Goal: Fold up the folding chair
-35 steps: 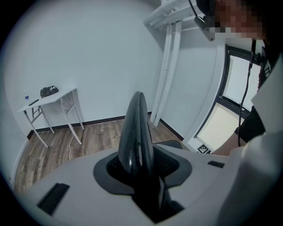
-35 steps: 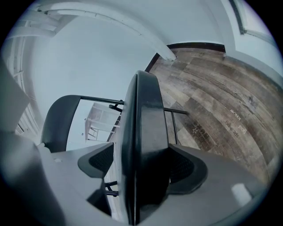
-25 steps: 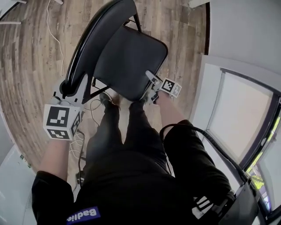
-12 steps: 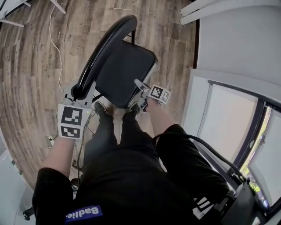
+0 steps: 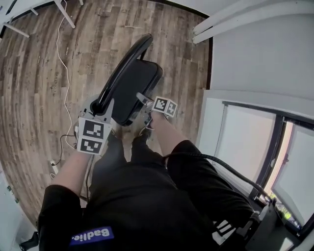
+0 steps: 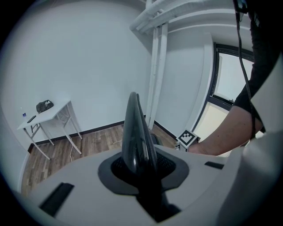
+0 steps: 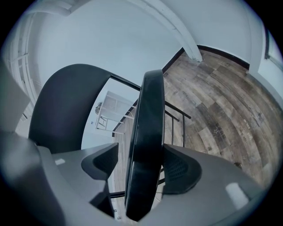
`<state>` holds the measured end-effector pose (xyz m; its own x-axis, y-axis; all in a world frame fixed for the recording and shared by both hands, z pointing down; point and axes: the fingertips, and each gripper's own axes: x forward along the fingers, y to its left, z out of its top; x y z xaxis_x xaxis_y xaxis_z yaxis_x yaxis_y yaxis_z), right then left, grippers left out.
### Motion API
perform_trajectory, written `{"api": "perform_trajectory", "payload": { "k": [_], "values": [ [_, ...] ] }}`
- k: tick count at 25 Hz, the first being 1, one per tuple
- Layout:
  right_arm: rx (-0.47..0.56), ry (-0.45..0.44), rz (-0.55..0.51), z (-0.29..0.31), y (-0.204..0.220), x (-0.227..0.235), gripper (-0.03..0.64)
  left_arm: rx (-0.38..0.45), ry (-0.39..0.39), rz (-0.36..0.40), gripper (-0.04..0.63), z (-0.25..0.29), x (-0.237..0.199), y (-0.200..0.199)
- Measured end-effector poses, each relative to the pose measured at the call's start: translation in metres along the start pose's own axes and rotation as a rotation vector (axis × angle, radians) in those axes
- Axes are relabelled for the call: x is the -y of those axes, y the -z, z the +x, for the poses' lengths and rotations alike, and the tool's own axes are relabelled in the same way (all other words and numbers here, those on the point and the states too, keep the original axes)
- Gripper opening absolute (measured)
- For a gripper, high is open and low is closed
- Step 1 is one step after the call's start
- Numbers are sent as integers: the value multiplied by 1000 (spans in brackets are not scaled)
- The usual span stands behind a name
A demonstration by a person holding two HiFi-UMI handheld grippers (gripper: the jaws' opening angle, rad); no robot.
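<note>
The black folding chair stands in front of the person's legs on the wood floor. Its curved backrest (image 5: 125,63) has its top corner pinched in my left gripper (image 5: 102,106), whose jaws have just been closing. In the left gripper view the backrest edge (image 6: 135,128) is wedged between the dark pads (image 6: 170,165). The seat (image 5: 135,86) is tilted steeply up toward the backrest. My right gripper (image 5: 143,101) straddles its front edge, jaws just closing. In the right gripper view the seat edge (image 7: 148,128) touches the right pad (image 7: 181,170), with a gap at the left pad.
A white cable (image 5: 61,46) trails over the floor left of the chair, and white table legs (image 5: 66,12) show at the top left. A white wall and window frame (image 5: 245,137) run close on the right. A small white folding table (image 6: 44,117) stands by the far wall.
The seat has swung up toward the backrest, so the chair looks much narrower. My right gripper rose with the seat's front edge. My left gripper rose a little with the backrest.
</note>
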<state>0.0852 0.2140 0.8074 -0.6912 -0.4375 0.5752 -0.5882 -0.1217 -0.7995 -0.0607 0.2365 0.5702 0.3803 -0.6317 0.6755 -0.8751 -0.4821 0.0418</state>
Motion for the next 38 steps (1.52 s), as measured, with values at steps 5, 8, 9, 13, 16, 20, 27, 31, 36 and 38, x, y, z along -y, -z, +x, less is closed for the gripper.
{"api": "perform_trajectory", "payload": {
  "k": [5, 8, 9, 13, 16, 20, 27, 31, 36, 38],
  "values": [
    [-8, 7, -24, 16, -1, -38, 287, -2, -5, 4, 75, -8, -6, -6],
    [-9, 1, -35, 26, -2, -60, 281, 1, -13, 22, 75, -12, -9, -13],
    [-9, -1, -39, 29, -2, -66, 278, 0, -11, 21, 75, -13, -10, -14],
    [-10, 3, -57, 41, -2, -86, 273, -5, 10, -21, 75, -16, -17, -12],
    [-7, 14, -67, 51, -2, -98, 273, -6, 14, -30, 75, -19, -25, -13],
    [-2, 22, -80, 64, -3, -117, 273, -7, 12, -28, 75, -20, -23, -15],
    [1, 47, -110, 90, -2, -146, 273, 1, 0, -7, 75, -25, -35, -22],
    [13, 64, -109, 100, -3, -155, 273, -2, -12, 0, 75, -24, -39, -20],
    [-63, 36, -220, 107, 4, -164, 273, -9, -27, -10, 75, -26, -55, -17],
    [-63, 34, -234, 107, 3, -166, 273, -9, -31, -8, 75, -26, -57, -19]
  ]
}}
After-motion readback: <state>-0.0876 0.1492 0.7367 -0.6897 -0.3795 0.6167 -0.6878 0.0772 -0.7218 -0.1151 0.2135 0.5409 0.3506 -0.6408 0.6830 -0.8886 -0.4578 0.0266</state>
